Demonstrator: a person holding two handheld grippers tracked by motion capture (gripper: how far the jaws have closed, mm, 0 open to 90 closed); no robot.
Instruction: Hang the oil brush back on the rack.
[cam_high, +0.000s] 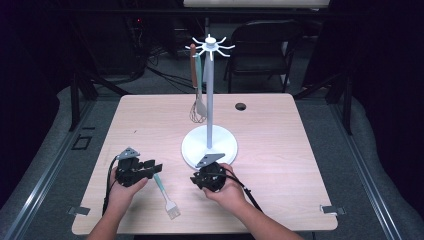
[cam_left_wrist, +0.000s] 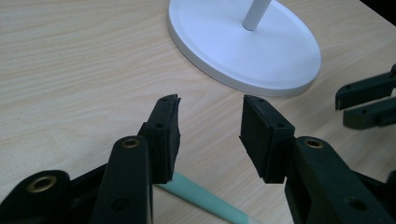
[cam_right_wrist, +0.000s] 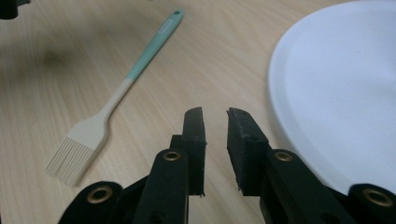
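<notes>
The left gripper (cam_high: 150, 166), jaws apart, hovers over the brush (cam_high: 165, 193) handle; the brush lies diagonally, bristles toward the person

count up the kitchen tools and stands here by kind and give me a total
Pastry brush lying on the table: 1
Whisk hanging on the stand: 1
Teal utensil hanging beside the whisk, kind unclear: 1
White hook stand: 1
Total: 4
</notes>
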